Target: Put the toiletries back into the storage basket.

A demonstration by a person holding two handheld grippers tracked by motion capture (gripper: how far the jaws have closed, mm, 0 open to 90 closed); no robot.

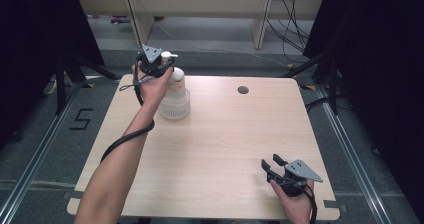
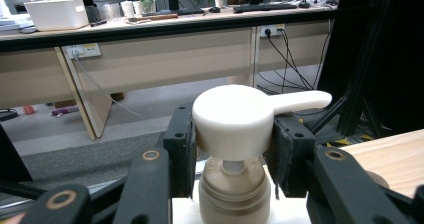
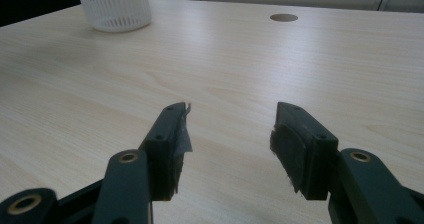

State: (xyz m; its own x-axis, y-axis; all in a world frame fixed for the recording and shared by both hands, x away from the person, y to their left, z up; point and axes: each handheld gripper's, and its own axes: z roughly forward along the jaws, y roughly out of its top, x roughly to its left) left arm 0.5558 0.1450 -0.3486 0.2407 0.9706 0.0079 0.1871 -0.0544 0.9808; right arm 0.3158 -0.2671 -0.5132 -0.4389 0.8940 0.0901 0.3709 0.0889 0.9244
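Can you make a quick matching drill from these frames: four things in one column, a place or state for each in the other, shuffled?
Things:
1. pump bottle
2. white basket
3. left gripper
4. right gripper

Places or states:
A. jaws apart, nothing between them, low over bare table
B. jaws on both sides of the pump head
C. standing in the basket
D. on the table's far left part, holding the bottle

Pairs: 1-C, 2-D, 3-B, 4-A
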